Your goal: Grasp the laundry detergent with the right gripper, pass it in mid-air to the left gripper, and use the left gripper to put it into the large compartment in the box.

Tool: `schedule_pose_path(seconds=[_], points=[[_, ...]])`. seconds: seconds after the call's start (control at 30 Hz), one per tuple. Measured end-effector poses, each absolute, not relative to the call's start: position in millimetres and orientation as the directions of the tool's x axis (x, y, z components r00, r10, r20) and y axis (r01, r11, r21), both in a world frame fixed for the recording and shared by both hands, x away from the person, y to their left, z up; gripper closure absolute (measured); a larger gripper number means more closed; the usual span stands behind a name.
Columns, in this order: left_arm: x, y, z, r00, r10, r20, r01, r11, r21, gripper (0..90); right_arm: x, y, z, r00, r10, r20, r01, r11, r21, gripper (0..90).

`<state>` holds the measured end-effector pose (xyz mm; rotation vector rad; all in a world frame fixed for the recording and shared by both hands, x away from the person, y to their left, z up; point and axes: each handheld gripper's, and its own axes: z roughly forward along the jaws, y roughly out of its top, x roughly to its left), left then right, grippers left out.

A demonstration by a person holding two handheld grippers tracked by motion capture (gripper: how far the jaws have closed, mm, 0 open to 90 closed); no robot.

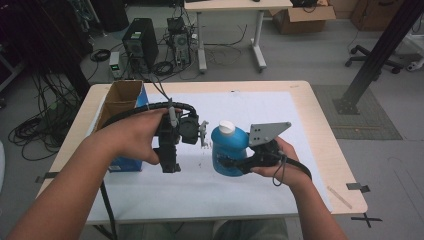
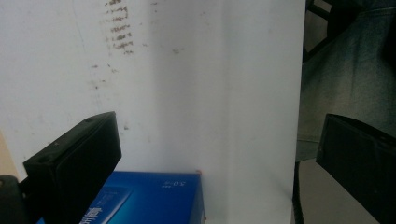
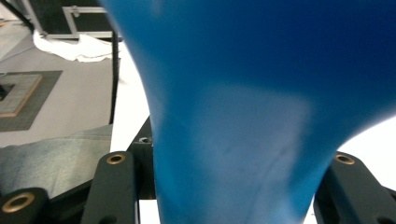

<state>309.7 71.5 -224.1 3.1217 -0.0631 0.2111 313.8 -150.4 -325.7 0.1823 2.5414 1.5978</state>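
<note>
**Bottle gripped low while the left gripper stands off above the worktop**

The right gripper [image 1: 235, 162] holds a blue bottle [image 1: 229, 150] with a white cap [image 1: 227, 128] upright near the middle of the white sheet [image 1: 280, 190] that covers the worktop [image 1: 320, 130]. The grip sits low on the bottle's body, on the side towards the person, which leaves the cap and neck free from above. That looks like a steadying hold, so that the other tool can work at the top, or so the bottle can be carried without tipping. In the right gripper view the bottle [image 3: 243, 140] runs between the two black fingers [image 3: 114, 186], and both press against its narrowed waist: the gripper is clamped on it, fingers spread only as far as the body forces them.

The left gripper [image 1: 172, 145] is lifted just beside the bottle on its left, apart from it. Its camera looks down at the sheet and at the corner of a blue box [image 2: 154, 198] below. Its fingers [image 2: 74, 163] are spread wide, with bare sheet between them; they pinch nothing and touch nothing.

The blue box [image 1: 129, 162] lies on the sheet under the left forearm, and an open carton [image 1: 120, 100] stands behind it at the worktop's left edge. Both are within easy reach of the left hand, perhaps as a place for the bottle to go; the pictures do not settle that.
</note>
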Motion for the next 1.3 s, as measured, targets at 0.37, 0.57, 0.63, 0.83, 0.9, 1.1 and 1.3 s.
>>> schedule_pose_path(seconds=[0.37,0.57,0.63,0.83,0.9,1.1,1.3], points=[[309.1,62.9,-216.9,0.991,-0.055,0.119,-0.057,-0.998,0.011,0.2,312.8,-128.9,-342.5,-0.993,0.114,-0.043,0.01,0.424,0.906,45.4],[310.2,61.7,-217.7,0.992,-0.052,0.115,-0.053,-0.999,0.004,0.2,312.6,-116.4,-352.1,-0.995,0.091,-0.039,0.004,0.43,0.903,45.4],[310.6,61.2,-219.2,0.993,-0.048,0.106,-0.048,-0.999,0.002,0.2,313.0,-112.8,-354.2,-0.995,0.087,-0.043,-0.001,0.433,0.902,45.4],[312.2,59.7,-223.7,0.994,-0.054,0.098,-0.054,-0.999,0.0,0.2,315.8,-99.7,-360.1,-0.997,0.068,-0.043,-0.009,0.432,0.902,45.4],[312.3,59.5,-224.8,0.994,-0.053,0.094,-0.053,-0.999,0.0,0.2,316.6,-95.6,-362.2,-0.997,0.067,-0.037,-0.005,0.431,0.902,45.4],[312.8,60.6,-233.7,0.995,-0.053,0.08,-0.053,-0.999,-0.003,0.2,318.4,-82.9,-368.9,-0.998,0.055,-0.035,-0.008,0.429,0.903,45.4],[312.5,63.8,-239.4,0.996,-0.05,0.075,-0.05,-0.999,0.004,0.2,318.9,-68.6,-371.7,-0.998,0.046,-0.032,-0.009,0.428,0.904,45.3]])
